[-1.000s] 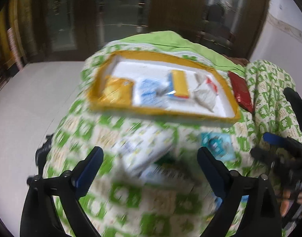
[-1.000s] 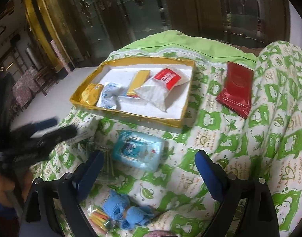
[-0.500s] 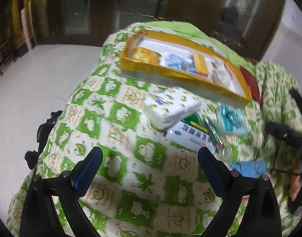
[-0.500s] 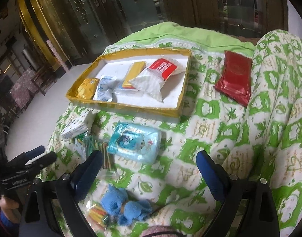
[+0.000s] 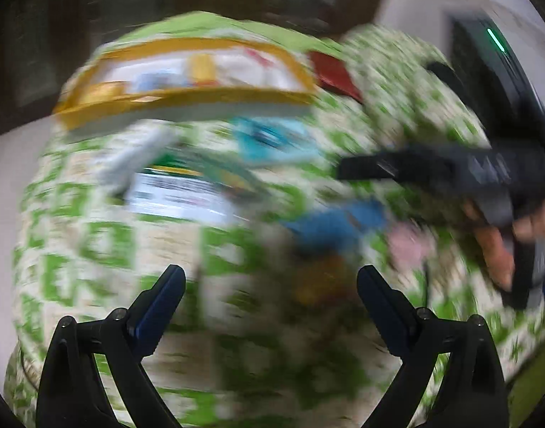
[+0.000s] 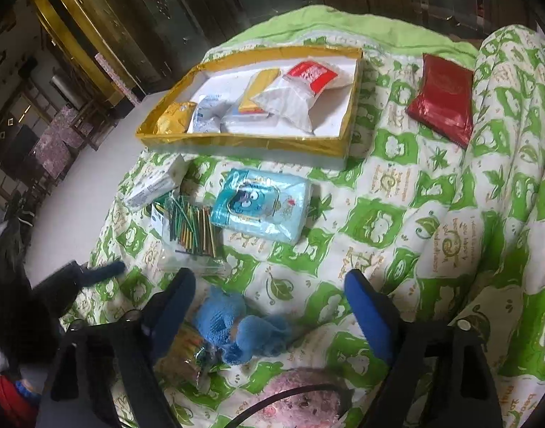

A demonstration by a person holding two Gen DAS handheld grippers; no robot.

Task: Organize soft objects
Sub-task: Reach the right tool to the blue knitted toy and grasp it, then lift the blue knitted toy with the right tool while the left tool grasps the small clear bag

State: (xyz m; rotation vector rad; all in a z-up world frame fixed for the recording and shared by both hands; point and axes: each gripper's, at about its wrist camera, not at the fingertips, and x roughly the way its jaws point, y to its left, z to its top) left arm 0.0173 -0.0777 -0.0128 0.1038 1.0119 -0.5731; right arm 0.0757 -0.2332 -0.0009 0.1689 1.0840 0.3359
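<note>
The right gripper (image 6: pixel 269 306) is seen poised over a blue knitted soft toy (image 6: pixel 237 328) on a green-and-white patterned quilt (image 6: pixel 397 214); its jaws have just been closing but remain apart, with the toy lying between them and not yet pressed by either pad. The left gripper (image 5: pixel 270 303) is shown with jaws wide and nothing between them, its own view heavily blurred.

Just beside the toy, a crinkly packet of yellow-and-orange items (image 6: pixel 187 353) is partly covered by the near finger, and a pink fuzzy object (image 6: pixel 301 392) is glimpsed at the bottom edge. Farther out, a clear bag of coloured sticks (image 6: pixel 190 228), a pale-blue pack of wet wipes (image 6: pixel 261 207) and a small white tissue pack (image 6: pixel 154 185) are left loose on the quilt. A red foil pouch (image 6: pixel 443 100) lies well apart, to the right.

Beyond them, a gold-rimmed tray (image 6: pixel 244 144) is found already holding several things: a yellow packet (image 6: pixel 174 117), a blue-and-white packet (image 6: pixel 208 114), a long yellow bar (image 6: pixel 258 89) and a white bag with a red label (image 6: pixel 301 89).

The task is judged partly done: some four pieces are stowed, while at least seven are still outside the tray. The blue toy appears to be the piece in hand.
</note>
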